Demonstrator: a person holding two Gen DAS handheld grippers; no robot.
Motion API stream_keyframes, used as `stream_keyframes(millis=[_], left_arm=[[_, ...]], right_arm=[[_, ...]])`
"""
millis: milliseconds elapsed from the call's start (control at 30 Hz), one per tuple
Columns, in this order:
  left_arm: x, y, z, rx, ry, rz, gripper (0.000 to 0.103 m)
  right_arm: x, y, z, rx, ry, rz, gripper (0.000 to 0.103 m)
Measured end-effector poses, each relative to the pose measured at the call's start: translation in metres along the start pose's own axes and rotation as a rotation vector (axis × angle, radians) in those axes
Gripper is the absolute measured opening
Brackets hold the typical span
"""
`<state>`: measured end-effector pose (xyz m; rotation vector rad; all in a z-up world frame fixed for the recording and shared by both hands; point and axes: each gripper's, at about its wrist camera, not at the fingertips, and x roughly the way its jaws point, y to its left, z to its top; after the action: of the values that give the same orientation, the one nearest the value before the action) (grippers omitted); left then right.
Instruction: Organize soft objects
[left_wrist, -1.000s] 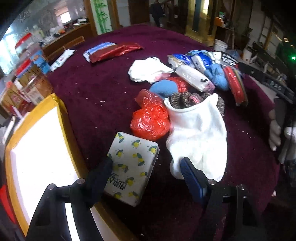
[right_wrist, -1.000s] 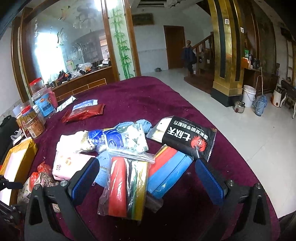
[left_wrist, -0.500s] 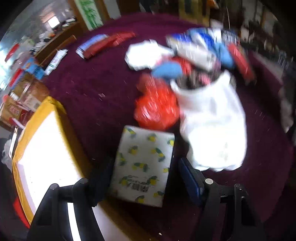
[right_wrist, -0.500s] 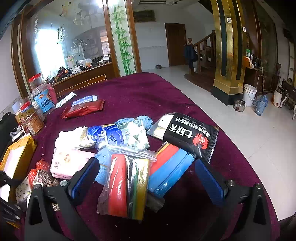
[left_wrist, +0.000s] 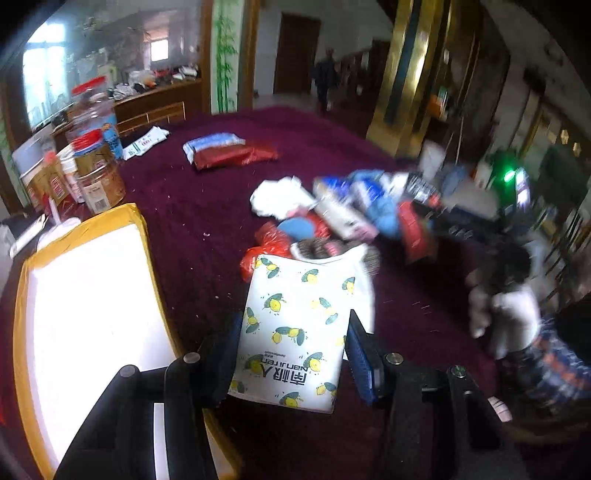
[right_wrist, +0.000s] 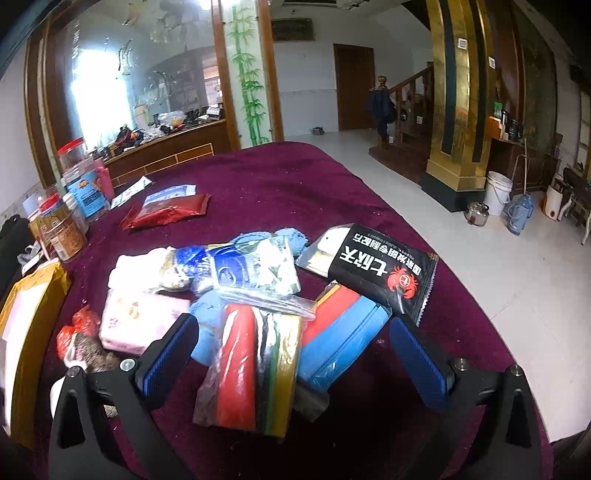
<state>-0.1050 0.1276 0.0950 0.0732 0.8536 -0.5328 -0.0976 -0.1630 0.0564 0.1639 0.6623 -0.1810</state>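
A white tissue pack with a lemon print (left_wrist: 299, 295) hangs above the dark red tablecloth, tilted, and my left gripper (left_wrist: 291, 332) is shut on its lower sides. Behind it lie a red plastic bag (left_wrist: 266, 240), a white cloth bag (left_wrist: 364, 280) and a blurred heap of soft packs (left_wrist: 351, 210). My right gripper (right_wrist: 291, 343) stands open over a clear bag of coloured cloths (right_wrist: 255, 365) and a red and blue pack (right_wrist: 340, 332), touching neither. A pink pack (right_wrist: 136, 321) lies to its left.
A yellow box with a white inside (left_wrist: 92, 221) sits at the left, also seen at the edge of the right wrist view as the yellow box (right_wrist: 33, 295). Plastic jars (right_wrist: 62, 229) stand behind it. A red pouch (right_wrist: 166, 216) and a black packet (right_wrist: 384, 266) lie on the cloth. A gloved hand (left_wrist: 506, 314) is at the right.
My left gripper has closed on the lemon-print tissue pack and lifted it off the tablecloth, tipping upward so more of the room shows. The right gripper has stayed still.
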Motion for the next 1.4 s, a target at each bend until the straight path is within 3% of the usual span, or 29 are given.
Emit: stream_keyframes(millis=[33, 133, 200, 267, 467, 533, 567, 600, 633, 700, 900, 1100, 1233, 1300, 1400], left_arm=[[-0.008, 0.004, -0.001, -0.023, -0.026, -0.013, 0.056], [-0.027, 0.015, -0.014, -0.079, -0.077, -0.036, 0.056], [-0.035, 0.025, -0.022, -0.118, -0.104, -0.047, 0.056], [-0.042, 0.035, -0.030, -0.159, -0.125, -0.054, 0.056], [-0.063, 0.058, -0.048, -0.244, -0.151, -0.025, 0.056], [-0.073, 0.066, -0.053, -0.268, -0.168, -0.021, 0.056], [-0.076, 0.069, -0.055, -0.275, -0.175, -0.020, 0.056], [-0.081, 0.073, -0.057, -0.285, -0.184, -0.014, 0.056], [-0.083, 0.076, -0.059, -0.289, -0.188, -0.011, 0.056], [-0.087, 0.084, -0.062, -0.304, -0.199, -0.009, 0.056], [-0.091, 0.114, -0.056, -0.359, -0.199, -0.040, 0.056], [-0.082, 0.153, -0.020, -0.431, -0.188, -0.050, 0.057], [-0.044, 0.190, 0.013, -0.503, -0.138, -0.049, 0.057], [-0.027, 0.209, 0.022, -0.537, -0.133, -0.019, 0.057], [-0.002, 0.237, 0.024, -0.613, -0.123, -0.052, 0.057]], right_arm=[[-0.008, 0.002, 0.001, 0.003, 0.009, 0.019, 0.103], [-0.049, 0.016, 0.002, 0.025, 0.055, 0.220, 0.103], [-0.060, 0.040, -0.003, -0.028, 0.124, 0.338, 0.103], [-0.058, 0.069, -0.014, -0.099, 0.208, 0.404, 0.103], [-0.019, 0.141, -0.041, -0.205, 0.347, 0.386, 0.081], [-0.005, 0.153, -0.046, -0.229, 0.338, 0.324, 0.068], [-0.006, 0.157, -0.047, -0.250, 0.307, 0.298, 0.053], [-0.007, 0.160, -0.049, -0.281, 0.284, 0.284, 0.022], [-0.006, 0.161, -0.052, -0.280, 0.316, 0.314, 0.005], [-0.014, 0.153, -0.052, -0.246, 0.359, 0.363, 0.005], [-0.067, 0.155, -0.027, -0.273, 0.289, 0.470, 0.005], [-0.068, 0.206, 0.032, -0.212, 0.295, 0.668, 0.005], [-0.030, 0.268, 0.052, -0.234, 0.343, 0.673, 0.005], [-0.010, 0.297, 0.053, -0.277, 0.354, 0.627, 0.005], [0.022, 0.329, 0.046, -0.332, 0.397, 0.578, 0.005]])
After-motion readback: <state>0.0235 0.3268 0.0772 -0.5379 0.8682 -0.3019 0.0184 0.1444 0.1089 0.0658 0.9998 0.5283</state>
